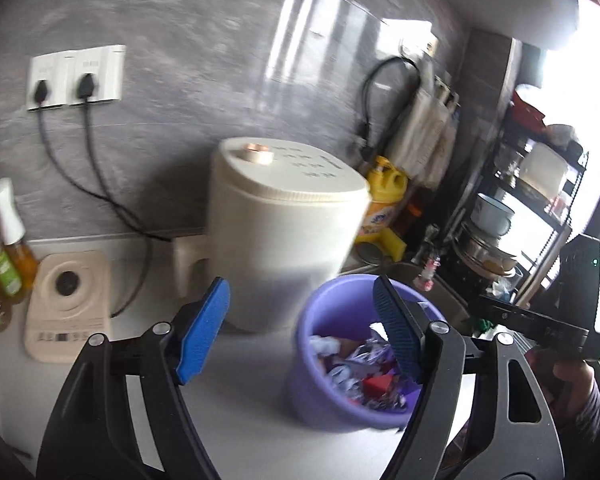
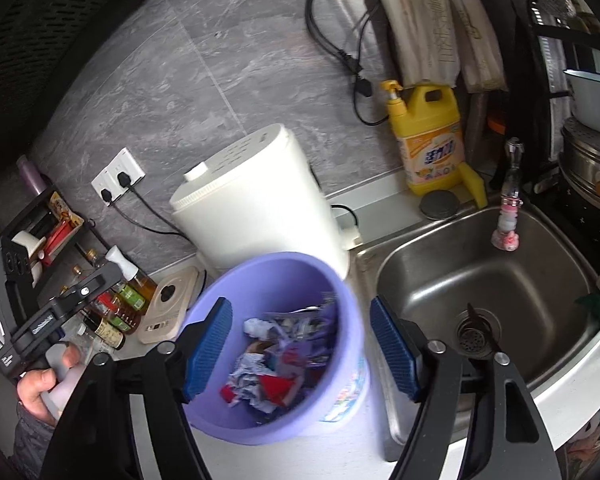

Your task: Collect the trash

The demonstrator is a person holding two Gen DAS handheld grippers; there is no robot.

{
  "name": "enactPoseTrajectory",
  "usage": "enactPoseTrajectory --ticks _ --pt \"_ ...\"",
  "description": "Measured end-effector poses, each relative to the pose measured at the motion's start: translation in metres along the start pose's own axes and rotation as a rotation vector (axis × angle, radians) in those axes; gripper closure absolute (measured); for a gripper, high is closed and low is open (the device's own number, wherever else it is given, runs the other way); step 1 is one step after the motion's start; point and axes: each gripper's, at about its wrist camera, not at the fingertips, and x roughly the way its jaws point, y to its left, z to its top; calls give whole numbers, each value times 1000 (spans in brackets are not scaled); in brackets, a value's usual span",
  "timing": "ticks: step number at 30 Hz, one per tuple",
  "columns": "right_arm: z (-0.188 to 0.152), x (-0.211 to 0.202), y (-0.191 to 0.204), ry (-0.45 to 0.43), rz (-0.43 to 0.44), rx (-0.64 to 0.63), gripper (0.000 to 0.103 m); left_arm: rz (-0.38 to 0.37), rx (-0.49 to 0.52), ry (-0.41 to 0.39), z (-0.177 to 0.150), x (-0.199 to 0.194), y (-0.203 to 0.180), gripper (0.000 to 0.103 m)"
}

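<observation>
Trash [image 2: 276, 364] fills the bottom of a lilac plastic bin [image 2: 342, 280]: crumpled white paper, silvery foil wrappers and red scraps lie loosely heaped inside. The bin stands upright on the pale counter [image 1: 256, 412], just in front of a white cylindrical appliance [image 2: 252, 208] and beside the steel sink [image 2: 480, 280].

In the right wrist view, the right gripper [image 2: 300, 350] hangs over the bin with its blue pads spread wide; one pad is above the bin's near-left rim, the other just outside its right rim, and nothing is caught between them. The left gripper [image 1: 300, 330] also stands spread apart and empty in its own view, its right pad over the bin's mouth, its left pad over bare counter.

A hand [image 2: 40, 388] at the left edge of the right wrist view grips the other tool's handle. Behind the sink stands a yellow detergent bottle [image 2: 428, 140] with a sponge beside it. Two black plugs sit in a white wall socket [image 1: 76, 78], and small sauce bottles [image 2: 116, 312] cluster near a beige scale-like device [image 1: 68, 304].
</observation>
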Motion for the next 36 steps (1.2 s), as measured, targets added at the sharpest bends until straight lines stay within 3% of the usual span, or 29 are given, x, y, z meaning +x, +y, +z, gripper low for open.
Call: enactPoseTrajectory --ticks 5,9,20,27,36 --pt "-3 10 31 4 -9 -37 18 39 -39 -22 3 -39 32 11" --pt "-5 10 53 -14 -30 -45 13 64 -19 -38 5 -65 47 7" --pt "-7 -3 115 -68 -91 -72 8 147 35 -80 13 -132 82 6" --pt "-9 -23 148 -79 -50 -124 8 192 -3 -141 5 -172 82 6" --pt "-13 -57 165 -67 11 -187 8 272 -36 -203 -13 -223 48 6"
